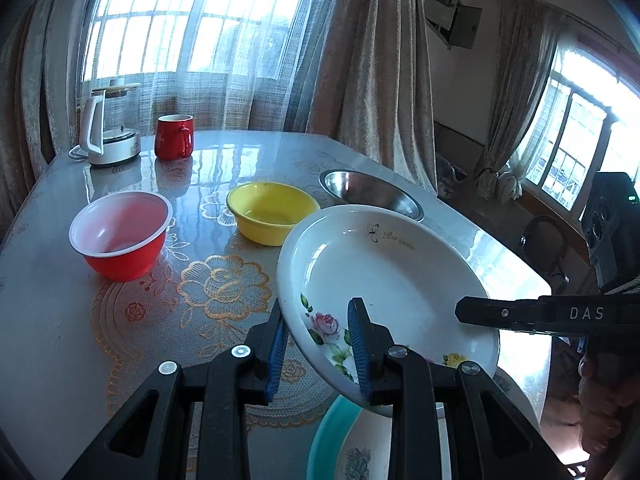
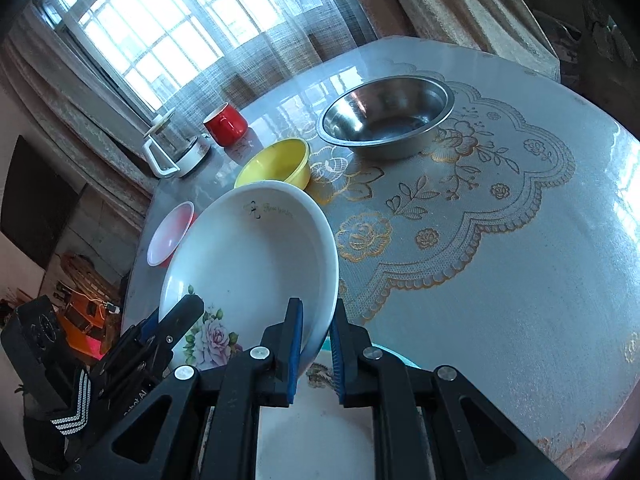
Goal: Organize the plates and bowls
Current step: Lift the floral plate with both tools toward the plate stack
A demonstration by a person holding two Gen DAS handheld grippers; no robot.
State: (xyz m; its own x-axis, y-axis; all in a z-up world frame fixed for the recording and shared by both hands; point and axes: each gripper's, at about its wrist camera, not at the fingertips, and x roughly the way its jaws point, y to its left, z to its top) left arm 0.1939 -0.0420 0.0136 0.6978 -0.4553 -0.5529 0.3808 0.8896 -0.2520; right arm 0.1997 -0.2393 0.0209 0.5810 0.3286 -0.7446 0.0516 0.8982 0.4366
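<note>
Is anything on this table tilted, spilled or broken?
Only the white plate is tilted, because the left gripper and right gripper hold it by its rim above the table. Nothing looks spilled or broken.

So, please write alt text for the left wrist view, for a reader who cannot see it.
Two grippers, left gripper and right gripper, hold a white floral plate tilted above a table. Beyond it stand a red bowl, a yellow bowl and a steel bowl.

You get blown-out daylight from the window (image 1: 192, 20), glare streaking the table (image 1: 240, 160) beneath it, and fisheye-bent, dark edges.
</note>
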